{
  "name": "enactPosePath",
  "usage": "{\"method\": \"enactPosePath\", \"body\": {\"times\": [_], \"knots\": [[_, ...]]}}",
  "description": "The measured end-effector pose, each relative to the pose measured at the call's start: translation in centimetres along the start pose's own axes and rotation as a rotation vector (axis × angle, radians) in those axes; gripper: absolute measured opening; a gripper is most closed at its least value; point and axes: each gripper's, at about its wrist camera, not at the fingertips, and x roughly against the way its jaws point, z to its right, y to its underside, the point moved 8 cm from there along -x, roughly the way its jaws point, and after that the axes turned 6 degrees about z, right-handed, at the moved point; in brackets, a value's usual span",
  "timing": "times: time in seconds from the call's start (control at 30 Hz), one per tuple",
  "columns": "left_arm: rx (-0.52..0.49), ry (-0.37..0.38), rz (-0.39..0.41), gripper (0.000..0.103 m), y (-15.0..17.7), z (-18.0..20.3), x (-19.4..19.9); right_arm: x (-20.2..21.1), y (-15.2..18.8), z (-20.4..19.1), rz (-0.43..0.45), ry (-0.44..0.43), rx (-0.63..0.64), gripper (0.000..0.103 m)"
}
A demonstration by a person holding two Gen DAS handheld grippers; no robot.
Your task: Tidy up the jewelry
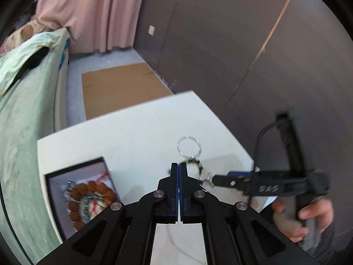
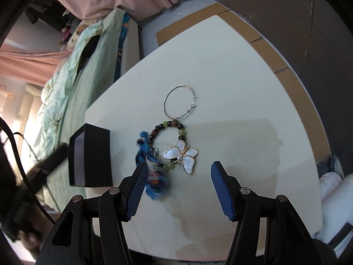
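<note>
On the white table (image 2: pixel 242 101) lie a thin silver hoop (image 2: pixel 179 101), a beaded bracelet (image 2: pixel 168 130), a white butterfly brooch (image 2: pixel 184 155) and a blue woven cord (image 2: pixel 152 174). My right gripper (image 2: pixel 178 167) is open above the table, its left pad over the blue cord and the brooch between its fingers. My left gripper (image 1: pixel 179 165) is shut with nothing seen between its pads, just above the beaded bracelet (image 1: pixel 196 165) and short of the hoop (image 1: pixel 189 146). A black jewelry box (image 1: pixel 77 194) at the left holds a brown beaded bracelet (image 1: pixel 88 201).
The box also shows in the right wrist view (image 2: pixel 90 156). A bed with green bedding (image 1: pixel 24 110) runs along the table's left side. Brown cardboard (image 1: pixel 119 88) lies on the floor beyond the table. A dark wall (image 1: pixel 242 44) stands at the right. Pink curtains (image 1: pixel 92 11) hang behind.
</note>
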Motion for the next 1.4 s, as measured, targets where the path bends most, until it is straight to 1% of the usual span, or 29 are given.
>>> {"method": "enactPosePath", "body": {"times": [0.1,0.17,0.27,0.37,0.47,0.5,0.53,0.57,0.6,0.63,0.7,0.77,0.97,1.1,1.27,1.3,1.4], "knots": [[0.03,0.012,0.004,0.0,-0.1,-0.7,0.3,-0.3,-0.2,-0.1,0.003,0.033,0.006,0.06],[0.04,0.03,-0.025,0.0,0.6,-0.8,0.0,-0.4,-0.3,-0.1,0.011,0.049,0.002,0.06],[0.044,0.032,-0.055,0.0,1.4,-0.8,-0.7,-0.8,-0.3,-0.3,0.005,0.067,0.008,0.06],[0.067,0.028,-0.074,0.0,1.6,-1.3,-0.9,-1.4,-0.2,-0.9,0.0,0.114,0.056,0.06],[0.097,0.017,-0.071,0.004,1.5,-2.1,-0.7,-1.9,-0.3,-1.2,0.009,0.197,0.118,0.06],[0.105,0.015,-0.067,0.008,1.4,-2.3,-0.7,-2.2,-0.2,-1.1,0.005,0.228,0.141,0.06],[0.112,0.014,-0.063,0.017,1.2,-2.4,-0.6,-2.4,-0.1,-1.1,-0.001,0.249,0.155,0.06],[0.115,0.015,-0.058,0.024,1.2,-2.5,-0.5,-2.4,-0.1,-1.1,0.006,0.268,0.171,0.058],[0.121,0.017,-0.049,0.039,1.0,-2.5,-0.4,-2.3,-0.2,-1.1,0.014,0.287,0.191,0.045],[0.123,0.019,-0.041,0.053,0.8,-2.5,-0.3,-2.2,-0.1,-1.0,0.014,0.291,0.203,0.043],[0.123,0.022,-0.019,0.06,0.5,-2.3,0.0,-1.7,-0.1,-0.6,0.019,0.268,0.183,0.043],[0.119,0.025,-0.012,0.06,0.3,-2.1,-0.1,-0.9,-0.3,0.1,0.03,0.247,0.156,0.042],[0.121,0.023,-0.028,0.06,0.5,-1.8,-1.2,2.3,-0.8,3.3,0.074,0.142,0.028,0.042],[0.098,0.019,-0.037,0.06,0.8,-0.9,-2.0,4.3,-1.0,5.5,0.104,0.072,-0.052,0.043],[0.05,0.019,-0.073,0.06,2.0,0.7,-3.6,6.6,-1.4,7.1,0.147,0.018,-0.109,0.043],[0.043,0.018,-0.084,0.06,2.3,1.0,-4.0,6.3,-2.0,6.3,0.153,0.014,-0.116,0.043],[0.003,0.015,-0.111,0.06,3.4,2.1,-5.1,7.1,-2.2,6.9,0.175,0.002,-0.132,0.043]]}}
